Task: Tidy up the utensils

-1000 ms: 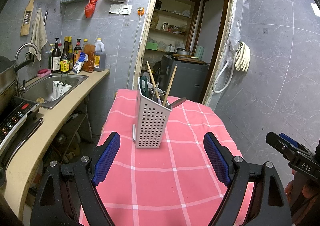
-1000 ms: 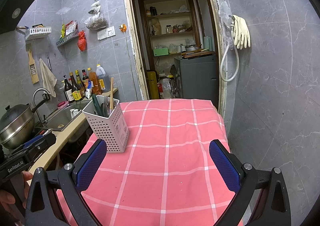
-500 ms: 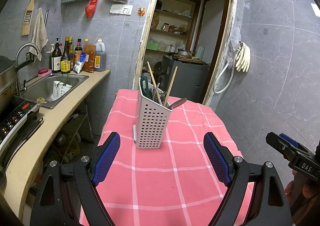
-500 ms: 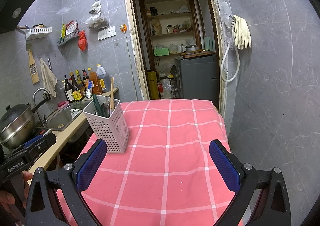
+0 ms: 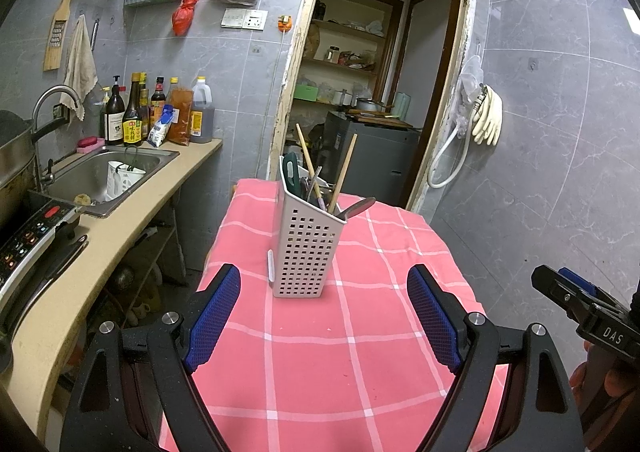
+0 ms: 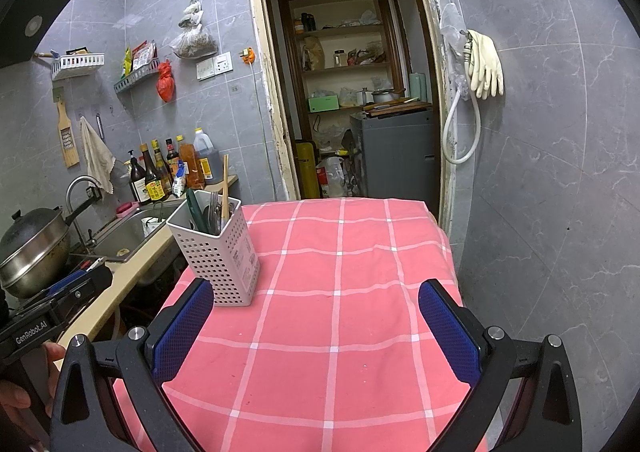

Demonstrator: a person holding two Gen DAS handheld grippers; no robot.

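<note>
Bare pink tablecloth all round, only the upright utensil caddy in the way.

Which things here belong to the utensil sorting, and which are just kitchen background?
Job:
perforated holder on the pink checked tablecloth
utensils standing in it: wooden sticks, a green-handled tool, metal pieces
left gripper and right gripper, both open and empty

Background:
sauce bottles
sink
steel pot
rubber gloves
</note>
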